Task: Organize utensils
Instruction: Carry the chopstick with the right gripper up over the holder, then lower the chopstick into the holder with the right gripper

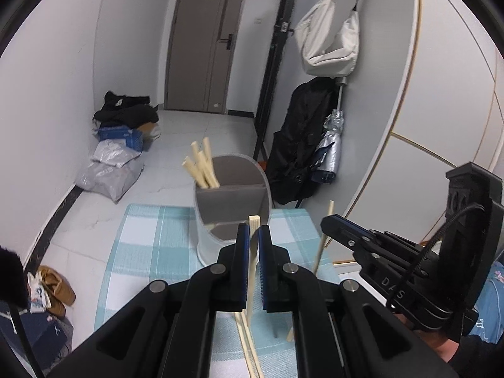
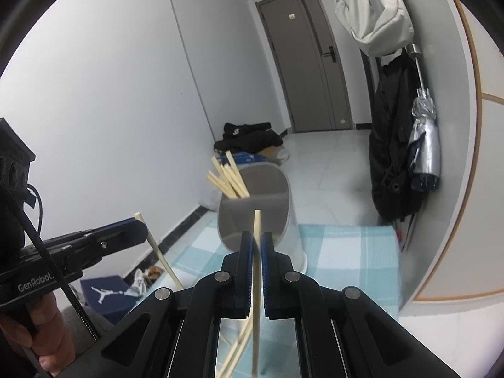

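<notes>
A grey divided utensil holder (image 1: 233, 208) stands on a blue checked cloth (image 1: 151, 245); several wooden chopsticks (image 1: 200, 167) lean in its far left compartment. My left gripper (image 1: 252, 236) is shut on one upright chopstick (image 1: 251, 271), just short of the holder. My right gripper (image 2: 257, 242) is shut on another chopstick (image 2: 256, 267), also held upright before the holder (image 2: 258, 211). The right gripper shows in the left wrist view (image 1: 327, 222) with its chopstick (image 1: 323, 242); the left one shows in the right wrist view (image 2: 138, 223). More chopsticks (image 2: 236, 349) lie on the cloth below.
A brown door (image 1: 204, 41) is at the back. Black clothes and bags (image 1: 123, 145) lie on the floor at left. A black coat (image 1: 299, 145), an umbrella (image 1: 330, 148) and a white bag (image 1: 330, 37) hang at right. Shoes (image 1: 53, 289) sit left of the table.
</notes>
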Demonstrator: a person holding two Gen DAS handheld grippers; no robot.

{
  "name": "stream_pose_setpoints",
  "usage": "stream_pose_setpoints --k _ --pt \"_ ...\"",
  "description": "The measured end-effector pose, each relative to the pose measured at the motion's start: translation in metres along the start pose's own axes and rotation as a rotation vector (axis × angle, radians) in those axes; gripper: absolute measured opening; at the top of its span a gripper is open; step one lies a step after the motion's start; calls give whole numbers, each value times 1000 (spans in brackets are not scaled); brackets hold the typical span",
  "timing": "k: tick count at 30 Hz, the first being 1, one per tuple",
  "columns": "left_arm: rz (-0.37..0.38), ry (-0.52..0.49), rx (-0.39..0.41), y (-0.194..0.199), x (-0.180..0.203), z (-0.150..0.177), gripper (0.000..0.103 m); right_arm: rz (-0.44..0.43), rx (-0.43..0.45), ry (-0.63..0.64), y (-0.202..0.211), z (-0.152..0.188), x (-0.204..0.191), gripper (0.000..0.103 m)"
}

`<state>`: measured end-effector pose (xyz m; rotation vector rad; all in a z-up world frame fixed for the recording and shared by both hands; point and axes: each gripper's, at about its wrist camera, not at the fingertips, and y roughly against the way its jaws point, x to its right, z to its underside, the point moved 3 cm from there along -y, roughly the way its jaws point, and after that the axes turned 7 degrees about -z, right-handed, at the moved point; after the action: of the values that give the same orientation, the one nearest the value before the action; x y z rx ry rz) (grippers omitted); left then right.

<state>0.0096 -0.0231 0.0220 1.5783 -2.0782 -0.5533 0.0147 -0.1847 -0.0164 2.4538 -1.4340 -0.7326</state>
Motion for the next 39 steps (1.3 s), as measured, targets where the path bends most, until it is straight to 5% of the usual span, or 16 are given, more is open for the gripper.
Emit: stream_pose_setpoints --k 26,39 --pt "70 90 120 -3 -6 -134 2 -95 139 102 -17 -167 -1 4" --pt "34 118 87 -50 -37 -147 2 -109 138 164 -72 -200 6 4"
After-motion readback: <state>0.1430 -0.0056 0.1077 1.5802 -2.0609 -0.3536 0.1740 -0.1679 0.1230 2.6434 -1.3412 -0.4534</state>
